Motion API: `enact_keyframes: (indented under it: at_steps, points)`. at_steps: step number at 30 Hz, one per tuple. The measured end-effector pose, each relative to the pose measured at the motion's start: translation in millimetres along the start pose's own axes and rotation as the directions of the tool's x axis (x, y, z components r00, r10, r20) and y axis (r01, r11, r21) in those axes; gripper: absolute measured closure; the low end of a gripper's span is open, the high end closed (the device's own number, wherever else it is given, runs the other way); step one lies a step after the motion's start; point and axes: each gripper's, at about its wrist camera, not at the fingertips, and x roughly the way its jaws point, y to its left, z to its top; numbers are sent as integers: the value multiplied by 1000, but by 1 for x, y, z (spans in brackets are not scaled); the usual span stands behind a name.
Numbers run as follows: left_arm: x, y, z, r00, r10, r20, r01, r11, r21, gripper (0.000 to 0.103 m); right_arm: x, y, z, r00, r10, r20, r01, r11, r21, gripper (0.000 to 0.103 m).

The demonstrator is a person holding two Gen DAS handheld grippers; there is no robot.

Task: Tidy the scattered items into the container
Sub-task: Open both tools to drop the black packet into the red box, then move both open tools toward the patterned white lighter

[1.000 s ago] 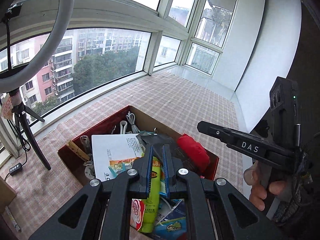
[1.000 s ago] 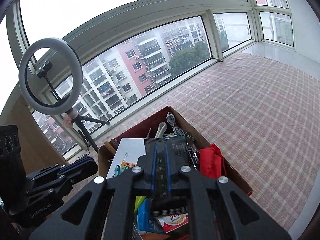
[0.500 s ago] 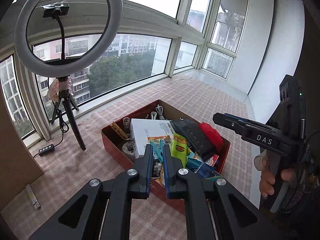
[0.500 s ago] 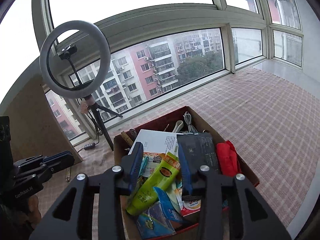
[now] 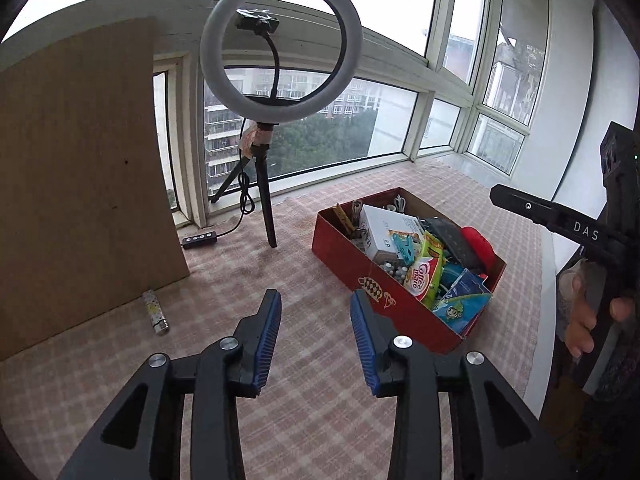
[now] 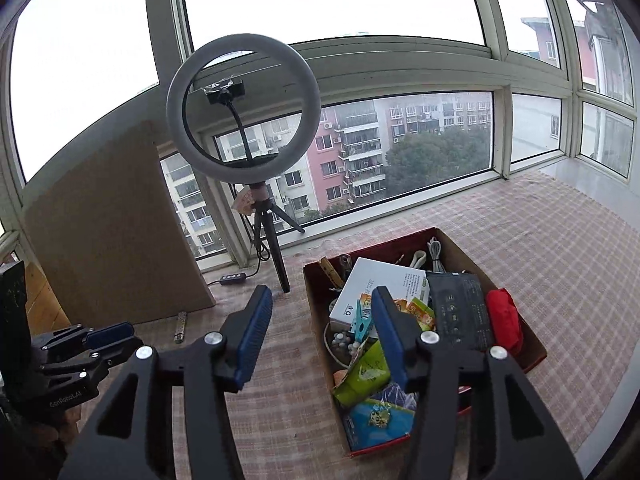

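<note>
A red cardboard box (image 5: 352, 256) (image 6: 532, 344) on the checked cloth holds several items: a white box (image 6: 380, 284), a black remote (image 6: 460, 312), a red cloth (image 6: 504, 320), green and blue packets. A small lighter (image 5: 156, 312) (image 6: 180, 326) lies on the cloth by the brown board, left of the box. My left gripper (image 5: 316, 308) is open and empty, above the cloth between lighter and box. My right gripper (image 6: 320, 304) is open and empty, above the box's left wall; it shows at the right edge of the left wrist view (image 5: 516, 200).
A ring light on a tripod (image 5: 264, 208) (image 6: 268, 240) stands behind the box with its cable and switch (image 5: 200, 238) on the cloth. A brown board (image 5: 80, 180) leans at the left. Windows run along the back. The cloth's right edge (image 5: 540, 280) lies past the box.
Both grippers pulled back from over the box and swung left. The left gripper went from shut to open. The right gripper, earlier shut on the black remote, has let it go into the box.
</note>
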Motion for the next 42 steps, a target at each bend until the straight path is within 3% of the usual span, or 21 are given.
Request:
enact_keyframes:
  at_steps: [5, 12, 17, 25, 28, 42]
  points:
    - [-36, 30, -18, 995, 92, 38, -89, 993, -79, 58, -5, 30, -5, 1000, 9, 20, -9, 999, -42, 48]
    - [-77, 60, -34, 973, 212, 90, -195, 966, -173, 47, -1, 78, -13, 999, 49, 6, -48, 992, -118, 47]
    - [-95, 75, -41, 961, 259, 100, -233, 948, -218, 46, 3, 103, -16, 996, 85, -7, -85, 985, -147, 47]
    - [-124, 77, -43, 938, 310, 153, -269, 933, -239, 44, -2, 128, -15, 995, 103, 15, -98, 976, -192, 46]
    - [-128, 76, -41, 936, 313, 158, -273, 933, -234, 38, -2, 134, -17, 994, 109, 16, -103, 973, -205, 39]
    - [-92, 96, -41, 950, 309, 54, -284, 920, -269, 27, 30, 161, -26, 989, 111, -95, -132, 959, -250, 38]
